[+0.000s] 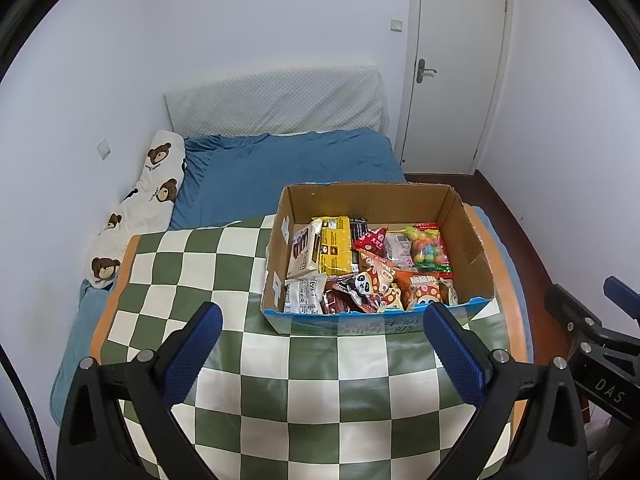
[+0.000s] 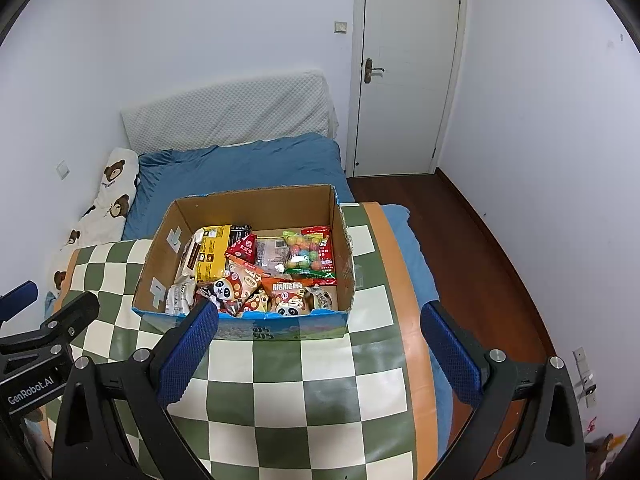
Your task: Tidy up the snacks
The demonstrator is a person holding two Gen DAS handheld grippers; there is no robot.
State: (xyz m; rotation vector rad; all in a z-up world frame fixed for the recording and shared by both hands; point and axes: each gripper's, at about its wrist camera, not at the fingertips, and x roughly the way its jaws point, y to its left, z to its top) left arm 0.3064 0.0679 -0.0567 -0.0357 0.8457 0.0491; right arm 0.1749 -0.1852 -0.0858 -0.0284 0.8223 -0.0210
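An open cardboard box point(image 1: 376, 200) stands on a green-and-white checkered cloth point(image 1: 304, 380); it also shows in the right wrist view point(image 2: 256, 204). Inside lie several snack packs: a yellow pack point(image 1: 335, 249), a bag of coloured candy balls point(image 1: 428, 249), panda-print packs point(image 1: 362, 288). My left gripper point(image 1: 322, 320) is open and empty, just in front of the box. My right gripper point(image 2: 320, 320) is open and empty, also short of the box's front wall. The right gripper's body shows at the left view's right edge point(image 1: 592, 344).
The cloth covers a table with an orange border point(image 2: 404, 320). Behind is a bed with a blue sheet point(image 1: 288, 168), a bear-print pillow point(image 1: 140, 208), a white padded headboard point(image 1: 276, 100). A white door point(image 1: 452, 64) and dark wood floor point(image 2: 472, 240) lie to the right.
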